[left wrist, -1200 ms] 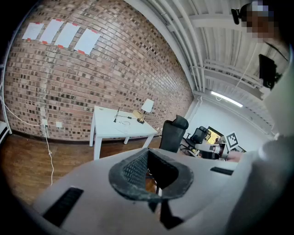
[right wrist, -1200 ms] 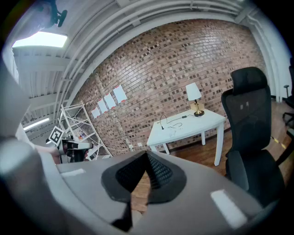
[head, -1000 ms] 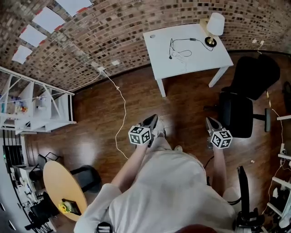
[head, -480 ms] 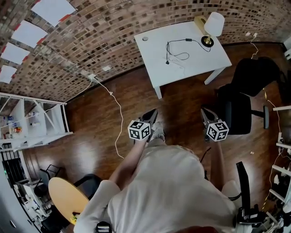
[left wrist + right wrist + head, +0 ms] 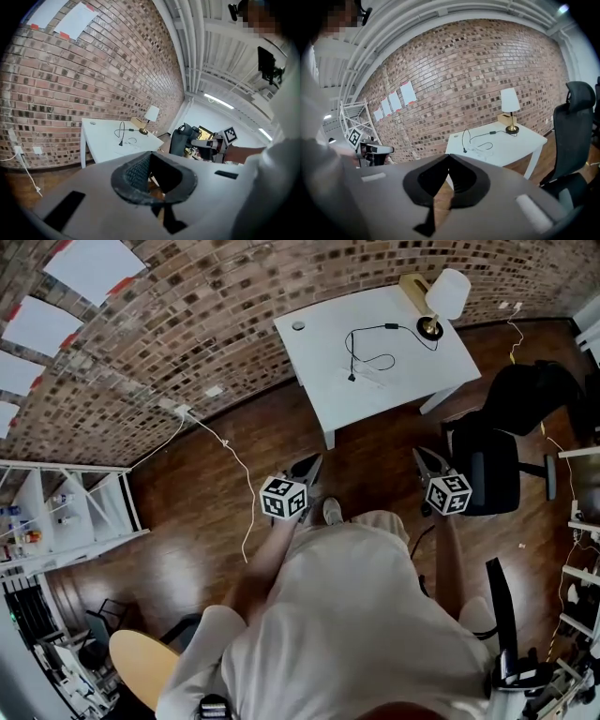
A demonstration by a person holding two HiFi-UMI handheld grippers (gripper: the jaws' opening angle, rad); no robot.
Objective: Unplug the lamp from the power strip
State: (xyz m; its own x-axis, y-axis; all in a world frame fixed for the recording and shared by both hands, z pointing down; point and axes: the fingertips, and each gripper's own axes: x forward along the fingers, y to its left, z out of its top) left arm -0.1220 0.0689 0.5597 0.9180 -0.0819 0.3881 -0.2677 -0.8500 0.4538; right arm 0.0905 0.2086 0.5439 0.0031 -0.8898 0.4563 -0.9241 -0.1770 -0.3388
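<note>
A white table [image 5: 403,367] stands against the brick wall. On its far right corner is the lamp [image 5: 442,294], with a white shade and a brass foot. Its black cord [image 5: 373,345] loops across the tabletop to a plug end [image 5: 352,378]; the white power strip there is hard to make out. My left gripper [image 5: 307,468] and right gripper [image 5: 427,460] are both shut and empty, held over the wooden floor well short of the table. The left gripper view shows shut jaws [image 5: 149,155] with the lamp [image 5: 151,115] far ahead. In the right gripper view the jaws [image 5: 449,157] are shut too, the lamp [image 5: 510,101] beyond them.
A black office chair [image 5: 492,465] stands just right of my right gripper, in front of the table's right end. A white cable [image 5: 234,465] trails from a wall socket across the floor on the left. White shelving [image 5: 56,512] and a round wooden table [image 5: 141,671] stand at far left.
The person has walked forward across the floor toward the white table, carrying both grippers along. The shelving and round table have slid back at left. Both grippers stay shut.
</note>
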